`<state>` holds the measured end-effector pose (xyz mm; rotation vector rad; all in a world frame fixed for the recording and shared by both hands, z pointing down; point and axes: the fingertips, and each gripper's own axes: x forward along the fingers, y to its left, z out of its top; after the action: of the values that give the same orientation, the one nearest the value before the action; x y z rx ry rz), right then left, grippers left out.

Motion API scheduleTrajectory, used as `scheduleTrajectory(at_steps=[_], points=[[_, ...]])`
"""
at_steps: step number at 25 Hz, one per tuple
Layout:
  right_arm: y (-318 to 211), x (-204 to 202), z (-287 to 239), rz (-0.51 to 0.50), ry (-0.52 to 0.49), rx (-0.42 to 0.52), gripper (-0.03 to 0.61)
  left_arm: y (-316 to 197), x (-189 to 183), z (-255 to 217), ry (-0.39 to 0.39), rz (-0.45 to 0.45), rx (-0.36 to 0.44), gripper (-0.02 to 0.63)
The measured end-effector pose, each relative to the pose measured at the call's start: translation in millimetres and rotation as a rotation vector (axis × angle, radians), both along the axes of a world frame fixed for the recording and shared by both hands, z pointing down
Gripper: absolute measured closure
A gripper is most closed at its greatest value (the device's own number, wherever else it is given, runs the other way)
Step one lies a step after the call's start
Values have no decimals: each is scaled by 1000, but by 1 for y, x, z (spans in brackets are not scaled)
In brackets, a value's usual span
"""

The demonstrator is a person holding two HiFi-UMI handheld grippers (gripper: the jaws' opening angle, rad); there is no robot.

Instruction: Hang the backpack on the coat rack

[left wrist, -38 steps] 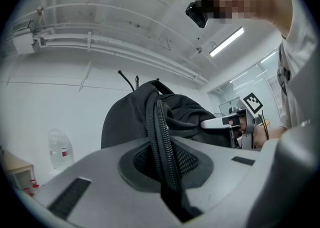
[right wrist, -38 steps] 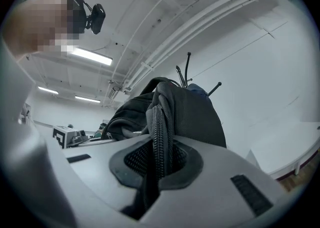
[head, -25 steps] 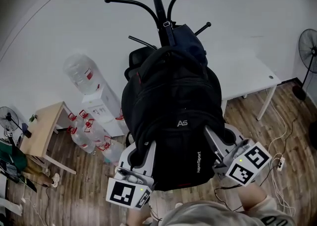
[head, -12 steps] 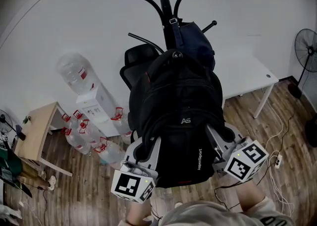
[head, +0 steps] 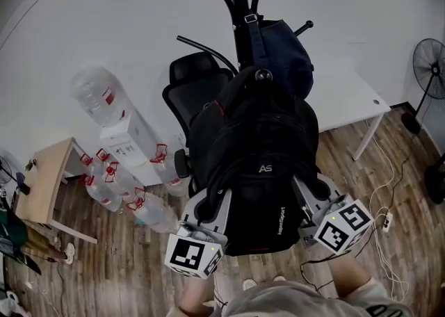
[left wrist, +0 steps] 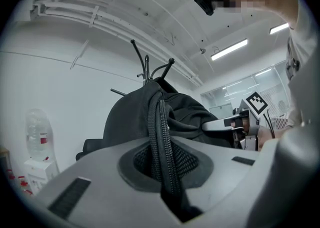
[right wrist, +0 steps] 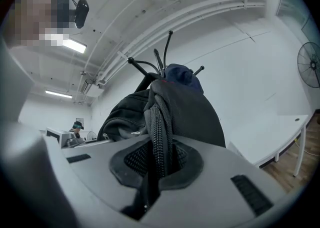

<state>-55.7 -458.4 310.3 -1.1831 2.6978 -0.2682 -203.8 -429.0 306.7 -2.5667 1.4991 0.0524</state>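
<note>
The black backpack hangs between my two grippers in front of the black coat rack. My left gripper is shut on the zipper seam on its left side, and the same grip shows up close in the left gripper view. My right gripper is shut on the right-side seam, seen again in the right gripper view. The backpack's top handle sits at the ball end of a hook; whether the loop rests on it I cannot tell. A dark blue bag hangs on the rack behind.
A black office chair stands left of the rack. Further left are a water dispenser, several bottles on the floor and a wooden table. At the right are a white desk, a fan and floor cables.
Both grippers and the backpack have sunk and moved toward the rack. The top handle, earlier beside the pole, now lies at a hook's ball end.
</note>
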Motion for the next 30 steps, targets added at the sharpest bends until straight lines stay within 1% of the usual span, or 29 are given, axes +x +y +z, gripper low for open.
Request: scheduleTrajectory(at_steps=[3,6,8,15,20,21,24,27,30], points=[[-7,1,11,25,20,14,549,-8,2,12,-19,-2,2,578],[-9,0,22,62,55,47,548,-14,2,27,-43,-27,10,578],[-9,0,27,83,71,77,548,-19,2,33,-38,-38,17,578],[-5,-6,39,98,65,137,548,-28,1,46,-29,-73,54,575],[-2,-9,44,105,82,190,546,-26,2,54,-60,-63,72,572],[-1,-10,46,103,88,199,546,-24,2,54,-63,-61,74,563],[1,-10,46,87,115,217,546,-21,-1,52,-75,-71,77,505],[1,-7,44,82,141,219,538,-11,-5,38,-75,-81,124,467],[7,2,43,83,134,224,449,4,-10,32,-53,-82,141,442]])
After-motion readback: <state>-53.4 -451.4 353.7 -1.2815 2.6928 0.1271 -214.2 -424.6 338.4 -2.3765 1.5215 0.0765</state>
